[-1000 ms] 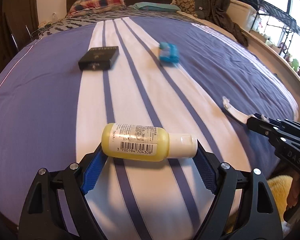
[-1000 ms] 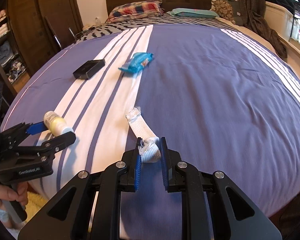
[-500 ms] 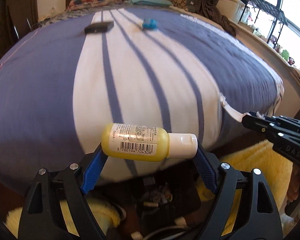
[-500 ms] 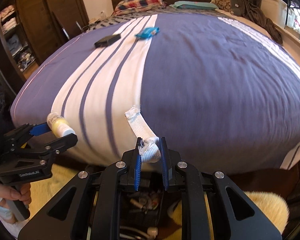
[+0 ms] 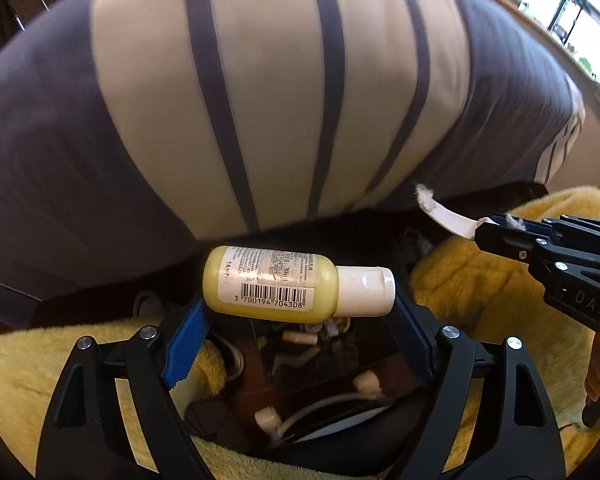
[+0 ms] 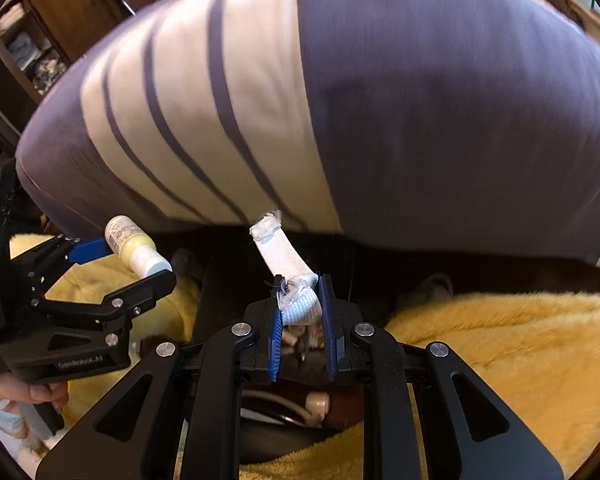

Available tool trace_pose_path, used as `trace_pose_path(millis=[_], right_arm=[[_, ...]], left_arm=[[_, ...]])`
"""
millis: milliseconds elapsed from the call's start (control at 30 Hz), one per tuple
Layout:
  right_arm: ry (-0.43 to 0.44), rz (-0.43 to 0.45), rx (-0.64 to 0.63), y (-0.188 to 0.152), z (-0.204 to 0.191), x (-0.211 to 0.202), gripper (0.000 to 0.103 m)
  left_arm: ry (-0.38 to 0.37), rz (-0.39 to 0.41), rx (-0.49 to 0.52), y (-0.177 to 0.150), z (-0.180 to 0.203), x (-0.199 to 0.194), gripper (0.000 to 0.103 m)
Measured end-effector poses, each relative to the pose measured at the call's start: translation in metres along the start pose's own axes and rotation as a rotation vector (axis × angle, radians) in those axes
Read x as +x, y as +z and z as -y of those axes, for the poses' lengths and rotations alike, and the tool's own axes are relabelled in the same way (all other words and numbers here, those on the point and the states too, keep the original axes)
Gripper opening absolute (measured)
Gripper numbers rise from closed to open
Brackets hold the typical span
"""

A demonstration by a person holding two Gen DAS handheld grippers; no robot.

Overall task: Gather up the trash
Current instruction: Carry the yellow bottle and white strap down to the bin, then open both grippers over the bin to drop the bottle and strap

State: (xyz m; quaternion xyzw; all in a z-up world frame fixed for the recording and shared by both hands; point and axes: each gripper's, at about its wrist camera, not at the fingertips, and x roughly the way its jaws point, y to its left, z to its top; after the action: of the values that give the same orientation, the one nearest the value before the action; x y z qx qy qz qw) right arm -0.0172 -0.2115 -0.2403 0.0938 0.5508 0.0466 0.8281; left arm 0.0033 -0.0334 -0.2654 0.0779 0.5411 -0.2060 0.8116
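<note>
The left gripper [image 5: 300,316] pinches a small yellow bottle [image 5: 272,284] end to end: one blue pad presses its base, the other its white cap [image 5: 366,291], so the bottle lies crosswise between the fingertips with its barcode label facing the camera. The jaws stand wide, clamped on the bottle's length. In the right wrist view the same gripper [image 6: 124,260] shows at the left edge, the bottle [image 6: 134,246] tilted in its tips, and a hand [image 6: 36,394] grips its handle from below.

The right gripper [image 6: 300,300] has its jaws pressed nearly together on one end of a white strip [image 6: 286,258] of woven fabric. The strip juts forward and up from the pads, its far end frayed. The left wrist view shows that gripper [image 5: 488,230] at the right edge with the strip [image 5: 440,210] sticking out of its tip.

Both grippers hang past the foot edge of the bed [image 5: 260,100], whose cover is purple with white stripes. Below them sits a dark bin [image 5: 324,372] holding small white bits and a cord; what else lies in it cannot be told. A yellow fluffy rug [image 6: 500,344] spreads around the bin on both sides.
</note>
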Motion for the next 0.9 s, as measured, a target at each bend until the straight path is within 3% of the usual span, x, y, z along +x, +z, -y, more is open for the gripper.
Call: trace_pose_path(millis=[200, 433, 833, 900], right_arm=[[-0.031, -0.049, 0.031, 0.003, 0.002, 0.033, 0.018], [-0.001, -0.105, 0.080, 0.004, 0.012, 0.061, 0.018], [0.009, -0.104, 0.100, 0.004, 0.014, 0.063, 0.020], [0.001, -0.099, 0.109, 0.004, 0.016, 0.064, 0.027]], left_arm=[[0.004, -0.067, -0.013, -0.009, -0.002, 0.031, 0.079], [-0.038, -0.135, -0.015, -0.015, -0.002, 0.055, 0.079], [-0.046, -0.168, -0.037, -0.015, -0.008, 0.060, 0.079], [-0.041, -0.176, -0.041, -0.015, -0.009, 0.062, 0.079]])
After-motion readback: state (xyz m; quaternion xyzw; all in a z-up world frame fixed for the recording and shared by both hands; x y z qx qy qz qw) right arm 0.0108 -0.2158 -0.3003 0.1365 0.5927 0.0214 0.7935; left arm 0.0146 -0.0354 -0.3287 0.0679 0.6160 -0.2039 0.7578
